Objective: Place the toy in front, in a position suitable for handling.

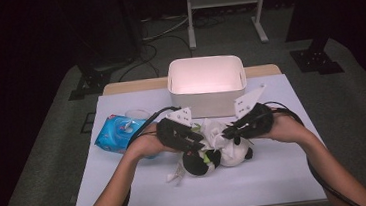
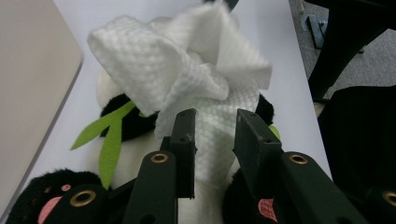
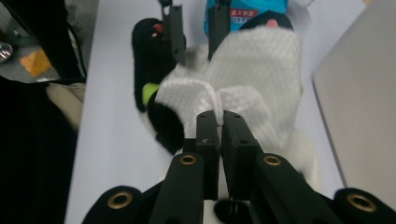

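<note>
A black and white panda plush (image 1: 202, 162) with green leaves lies at the table's middle. A crumpled white wipe (image 1: 214, 130) rests over it between my two grippers. My right gripper (image 1: 229, 131) is shut on one end of the wipe (image 3: 252, 70), its jaws (image 3: 220, 122) pinching the fold. My left gripper (image 1: 194, 141) is open; in its own view the jaws (image 2: 215, 130) stand apart with the wipe (image 2: 177, 70) running between them, above the panda (image 2: 135, 123). The left gripper (image 3: 196, 28) also shows at the far side of the right gripper view, beside the panda (image 3: 149, 56).
A white box (image 1: 208, 100) stands open just behind the grippers; its wall (image 2: 32, 70) is close on the left gripper's left. A blue wipe pack (image 1: 116, 134) lies at the left of the table. Bare cloth lies in front of the panda.
</note>
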Demonstrator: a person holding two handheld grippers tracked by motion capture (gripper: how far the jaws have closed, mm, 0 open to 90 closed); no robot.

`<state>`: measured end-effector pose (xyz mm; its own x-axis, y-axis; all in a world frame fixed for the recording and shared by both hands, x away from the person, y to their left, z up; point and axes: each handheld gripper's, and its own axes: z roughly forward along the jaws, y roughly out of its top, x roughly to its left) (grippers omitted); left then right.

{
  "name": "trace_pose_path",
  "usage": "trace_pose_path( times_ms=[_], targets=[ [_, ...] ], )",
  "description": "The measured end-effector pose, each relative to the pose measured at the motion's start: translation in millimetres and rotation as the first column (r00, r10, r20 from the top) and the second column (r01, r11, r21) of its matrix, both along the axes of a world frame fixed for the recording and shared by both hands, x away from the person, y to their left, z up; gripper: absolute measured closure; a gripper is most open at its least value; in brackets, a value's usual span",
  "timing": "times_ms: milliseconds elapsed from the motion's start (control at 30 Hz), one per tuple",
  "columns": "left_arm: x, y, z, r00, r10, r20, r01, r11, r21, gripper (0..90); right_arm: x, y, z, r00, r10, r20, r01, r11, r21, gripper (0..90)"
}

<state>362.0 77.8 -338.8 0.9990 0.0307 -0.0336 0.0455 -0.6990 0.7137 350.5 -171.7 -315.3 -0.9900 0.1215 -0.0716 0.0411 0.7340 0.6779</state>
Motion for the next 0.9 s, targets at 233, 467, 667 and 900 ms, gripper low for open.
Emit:
trace_pose_path(
  times_ms=[233, 467, 667, 900],
  targets=[
    [-1.7, -1.4, -6.0, 0.9999, -0.011, -0.003, 0.011, 0.9997, 0.023, 70.5, 9.6, 29.2, -17.0, 0.9986, 0.029, 0.043, -0.026, 0.998, -0.065, 71.0],
    [-0.6, -1.5, -11.3, 0.9999, 0.000, -0.012, 0.000, 0.9997, 0.026, 69.5, 10.8, 31.2, -34.2, 0.9993, 0.010, 0.035, -0.008, 0.998, -0.058, 68.7],
    [-3.9, -5.9, -13.5, 0.9998, -0.015, -0.014, 0.015, 0.9991, 0.039, 68.8, 9.1, 27.3, -37.2, 0.9997, -0.012, 0.022, 0.014, 0.997, -0.071, 85.1],
    [-6.4, -4.4, -13.5, 0.9998, -0.020, -0.006, 0.020, 0.9990, 0.040, 67.7, 8.6, 15.3, -26.9, 0.9998, -0.009, 0.018, 0.010, 0.997, -0.074, 85.8]
  ],
)
